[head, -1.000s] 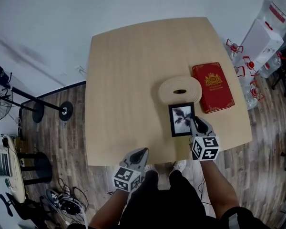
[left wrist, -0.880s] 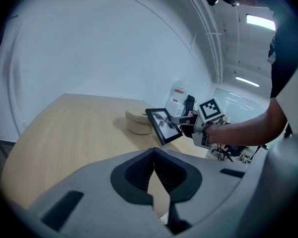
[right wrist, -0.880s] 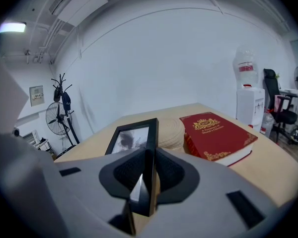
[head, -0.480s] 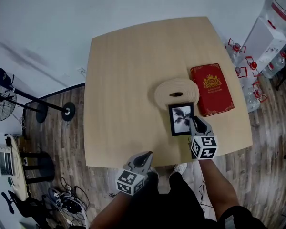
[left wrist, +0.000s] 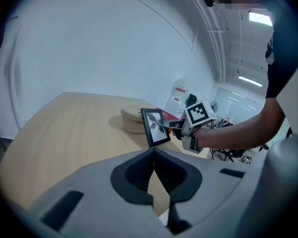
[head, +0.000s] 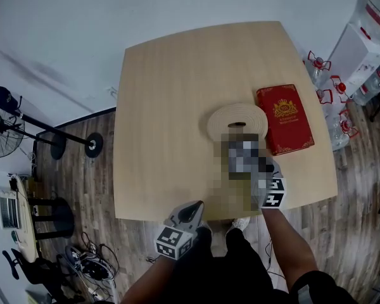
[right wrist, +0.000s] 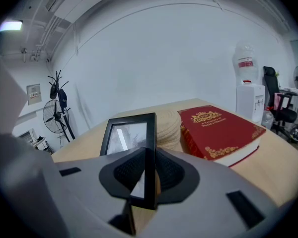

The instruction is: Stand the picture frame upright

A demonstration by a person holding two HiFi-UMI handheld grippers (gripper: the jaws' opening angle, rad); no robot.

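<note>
A small black picture frame (left wrist: 155,127) holding a dark leaf print is lifted off the table (head: 171,106) and tilted nearly upright in the left gripper view. My right gripper (right wrist: 148,155) is shut on its right edge (right wrist: 150,148), seen edge-on between the pads. In the head view a blurred patch covers the frame; only the right gripper's marker cube (head: 273,192) shows. My left gripper (head: 190,209) hangs at the table's near edge, empty, its pads (left wrist: 153,151) meeting at the tips.
A round woven mat (head: 237,120) lies just behind the frame. A red book (head: 284,118) lies flat to its right. Water bottles and a dispenser (head: 351,49) stand off the table's right side, a fan (head: 3,122) off the left.
The right gripper's marker cube has shifted slightly right. The spot where the frame lay flat is now blurred in the head view. The left gripper moved right a second ago, then held still.
</note>
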